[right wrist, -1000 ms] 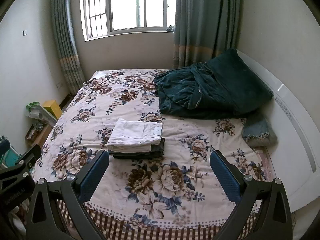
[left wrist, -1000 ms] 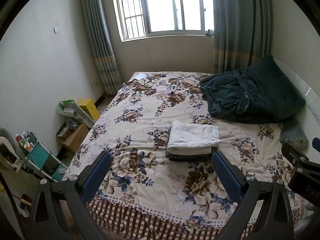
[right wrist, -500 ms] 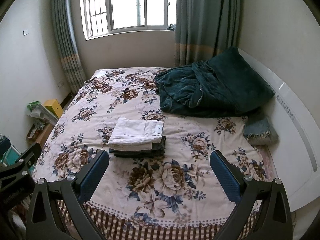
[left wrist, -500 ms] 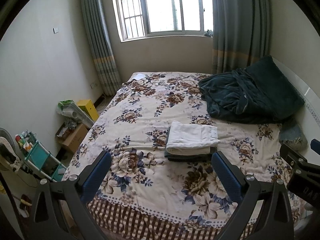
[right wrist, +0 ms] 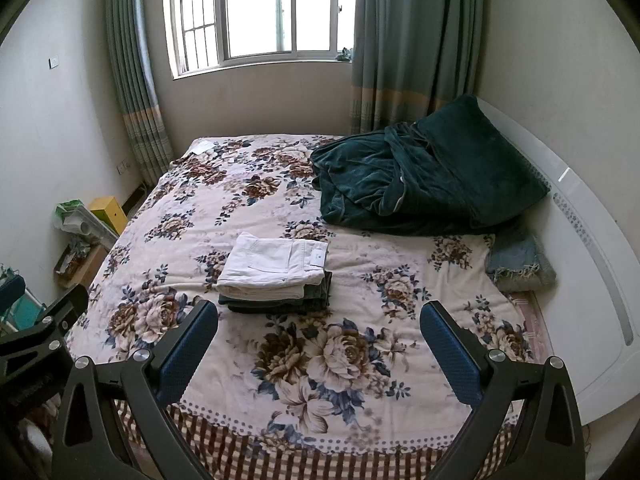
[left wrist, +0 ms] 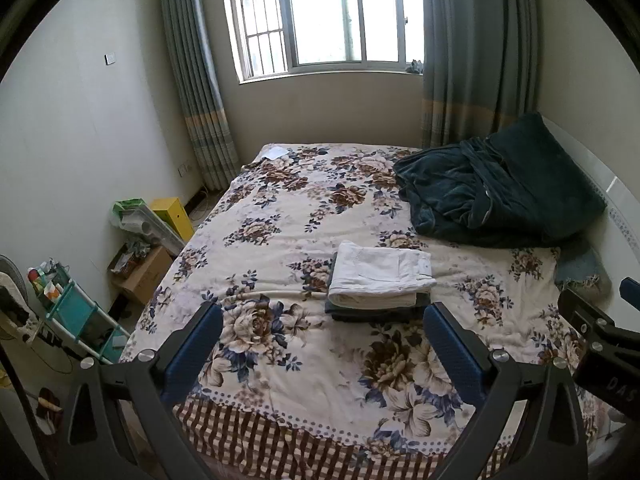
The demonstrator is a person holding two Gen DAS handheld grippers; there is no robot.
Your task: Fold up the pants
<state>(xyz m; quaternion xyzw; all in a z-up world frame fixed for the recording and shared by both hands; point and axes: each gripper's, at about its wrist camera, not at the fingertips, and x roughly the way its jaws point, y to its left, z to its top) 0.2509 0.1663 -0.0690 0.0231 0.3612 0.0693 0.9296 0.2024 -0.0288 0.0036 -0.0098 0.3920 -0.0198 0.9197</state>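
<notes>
Plainly, little writing can be read: the letters "DAS" show in white on the black body of the right hand-held gripper [left wrist: 600, 320] where it enters the left wrist view, and a small pale tag sits on the waistband of the white folded pants [right wrist: 276, 266], its print too small to make out. Those pants lie folded on top of a dark folded garment [right wrist: 316, 296], the two forming a neat stack near the middle of the bed [right wrist: 400, 300] — on the floral bedspread, well apart from the crumpled dark green blanket [right wrist: 420, 188] at the headboard side. The left hand-held gripper [left wrist: 322, 316] hangs over the foot of the bed, released, blue pads spread wide with nothing between them; the right one [right wrist: 318, 314] is likewise spread and holding nothing. The stack sits just beyond both pairs of fingertips, not touching them. Bare bedspread lies all around the stack and runs to the checked hem at the near edge. A small folded grey-blue cloth [right wrist: 520, 260] rests by the white headboard [right wrist: 592, 280].
</notes>
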